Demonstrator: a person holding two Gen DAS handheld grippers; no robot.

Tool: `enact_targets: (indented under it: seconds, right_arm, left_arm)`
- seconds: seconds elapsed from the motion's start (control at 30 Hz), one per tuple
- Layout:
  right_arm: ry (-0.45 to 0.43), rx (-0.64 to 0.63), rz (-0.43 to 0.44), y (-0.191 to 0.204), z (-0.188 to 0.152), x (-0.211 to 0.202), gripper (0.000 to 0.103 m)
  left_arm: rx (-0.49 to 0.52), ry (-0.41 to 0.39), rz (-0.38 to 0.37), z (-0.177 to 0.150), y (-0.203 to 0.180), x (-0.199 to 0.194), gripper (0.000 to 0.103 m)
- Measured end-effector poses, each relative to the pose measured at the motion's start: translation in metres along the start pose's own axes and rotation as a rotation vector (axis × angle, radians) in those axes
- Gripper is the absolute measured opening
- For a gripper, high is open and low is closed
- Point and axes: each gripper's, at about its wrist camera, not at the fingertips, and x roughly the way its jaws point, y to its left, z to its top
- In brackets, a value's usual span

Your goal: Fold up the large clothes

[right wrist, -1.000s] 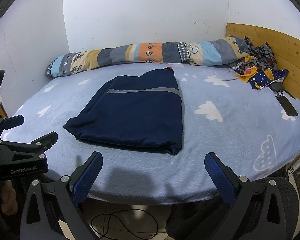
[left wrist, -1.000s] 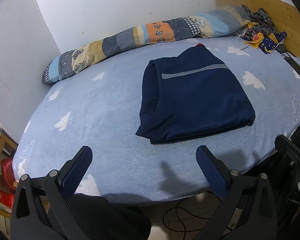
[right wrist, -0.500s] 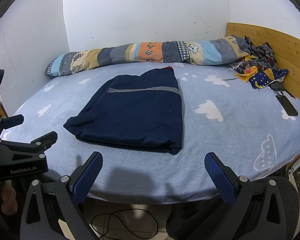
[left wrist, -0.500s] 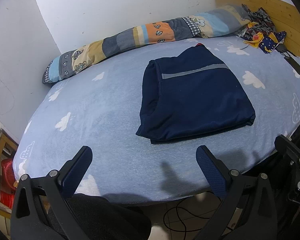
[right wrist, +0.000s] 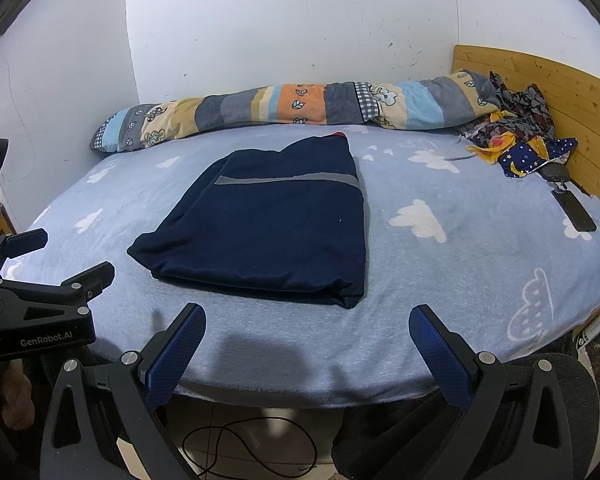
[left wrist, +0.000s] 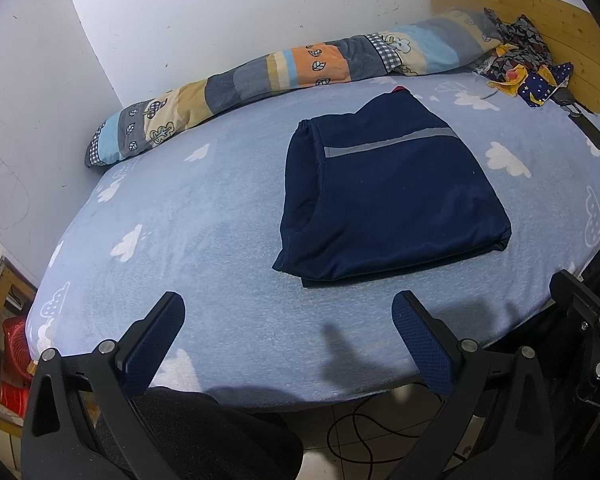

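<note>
Fingers wide on left gripper (left wrist: 288,328) and right gripper (right wrist: 308,328), both empty. Folded navy garment (right wrist: 268,232) hides its lower layers; type unclear.

Home bedroom, bed (right wrist: 480,280), rolled quilt (right wrist: 300,106), headboard (right wrist: 560,92)

We find the folded garment (right wrist: 268,232) on the bed (right wrist: 440,280), mid-mattress. Rolled quilt (right wrist: 292,106) behind it along the wall. Crumpled cloth pile (right wrist: 516,148) far right by the headboard (right wrist: 540,80); phone (right wrist: 578,216) before it.
</note>
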Motion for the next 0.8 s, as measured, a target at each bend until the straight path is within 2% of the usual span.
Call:
enact_targets:
  seconds: [0.8]
  right_arm:
    - [-0.002, 0.006, -0.002, 0.0011, 0.0, -0.0026, 0.103]
  left_arm:
    - [0.017, -0.007, -0.001, -0.0014, 0.0005, -0.0023, 0.103]
